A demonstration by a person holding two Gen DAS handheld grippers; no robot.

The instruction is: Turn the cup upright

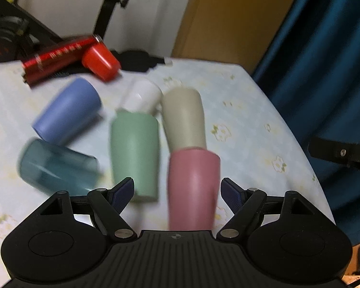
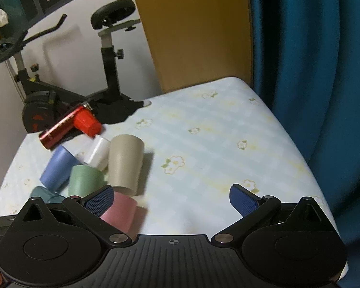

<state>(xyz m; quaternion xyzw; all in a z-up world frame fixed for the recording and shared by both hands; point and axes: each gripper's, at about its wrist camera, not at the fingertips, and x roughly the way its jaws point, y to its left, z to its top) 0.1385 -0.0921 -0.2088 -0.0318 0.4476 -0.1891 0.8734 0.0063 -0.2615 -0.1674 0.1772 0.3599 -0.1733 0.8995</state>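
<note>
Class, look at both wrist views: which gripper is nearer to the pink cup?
Left. The left gripper has the pink cup between its open fingers; the right gripper is open beside it, the cup by its left finger.

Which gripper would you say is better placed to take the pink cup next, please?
Left, probably. The pink cup lies between the open fingers of the left gripper. The right gripper, also open, faces bare tablecloth, with the cup beside its left finger.
</note>
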